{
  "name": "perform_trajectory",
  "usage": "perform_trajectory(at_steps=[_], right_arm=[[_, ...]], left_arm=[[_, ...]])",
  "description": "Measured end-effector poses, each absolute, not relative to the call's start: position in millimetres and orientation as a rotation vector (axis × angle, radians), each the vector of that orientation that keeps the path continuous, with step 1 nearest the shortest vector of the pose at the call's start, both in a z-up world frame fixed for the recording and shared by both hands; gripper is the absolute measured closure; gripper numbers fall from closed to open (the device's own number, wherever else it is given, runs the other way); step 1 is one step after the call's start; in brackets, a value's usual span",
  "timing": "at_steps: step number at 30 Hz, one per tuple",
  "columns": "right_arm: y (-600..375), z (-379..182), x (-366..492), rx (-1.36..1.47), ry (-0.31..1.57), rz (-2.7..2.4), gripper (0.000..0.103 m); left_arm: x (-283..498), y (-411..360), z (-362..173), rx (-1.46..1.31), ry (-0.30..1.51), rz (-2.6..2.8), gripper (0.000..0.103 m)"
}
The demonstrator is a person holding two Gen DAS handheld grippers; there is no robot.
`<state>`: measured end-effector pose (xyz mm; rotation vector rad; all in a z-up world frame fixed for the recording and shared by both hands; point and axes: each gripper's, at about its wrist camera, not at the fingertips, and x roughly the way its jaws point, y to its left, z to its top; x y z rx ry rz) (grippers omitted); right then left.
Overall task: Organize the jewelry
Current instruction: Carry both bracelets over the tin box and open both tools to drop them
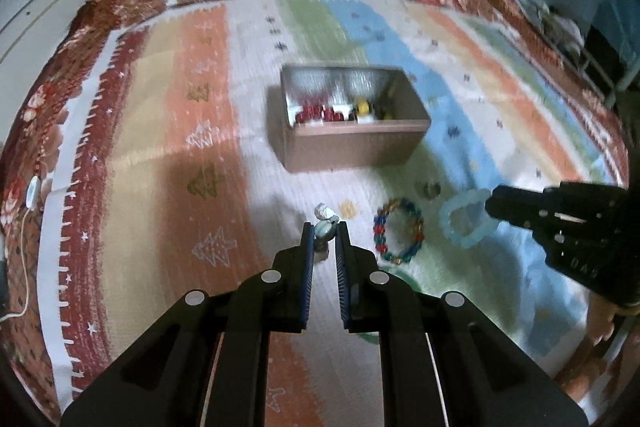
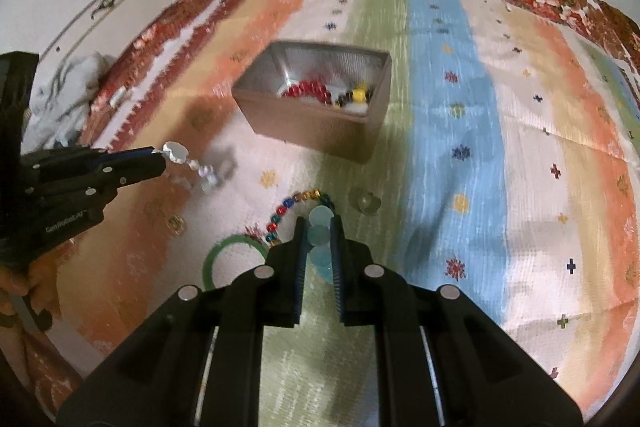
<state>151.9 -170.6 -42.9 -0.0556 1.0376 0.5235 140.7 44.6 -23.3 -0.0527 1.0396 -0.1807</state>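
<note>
A brown open box [image 1: 352, 143] [image 2: 320, 131] sits on a striped cloth and holds red and yellow-black bead jewelry. My left gripper [image 1: 325, 227] is shut on a pale silvery bracelet [image 1: 325, 230], which hangs from its tips in the right wrist view [image 2: 188, 159]. My right gripper [image 2: 320, 223] is shut on a light blue bead bracelet [image 2: 320, 239]; in the left wrist view the bracelet [image 1: 460, 223] hangs from the tips [image 1: 494, 207]. A multicolored bead bracelet [image 1: 398, 233] [image 2: 288, 211] lies on the cloth between the two grippers.
A green ring [image 2: 216, 259] lies on the cloth left of my right gripper. A small clear piece [image 2: 364, 203] lies beyond it. A crumpled white cloth [image 2: 60, 95] lies at the far left. A blue metal frame [image 1: 580, 27] stands off the cloth's right edge.
</note>
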Motion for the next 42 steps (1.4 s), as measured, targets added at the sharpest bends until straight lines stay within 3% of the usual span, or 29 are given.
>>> perform_trajectory(at_steps=[19,42], right_arm=[[-167,5,141,-0.030,0.751,0.567,0.090],[-168,20,161,0.002,0.682,0.552,0.090]], left_arm=[[142,39,13,-0.056,0.826,-0.141,0.093],[159,40,33,-0.106,0.732,-0.156,0.093]])
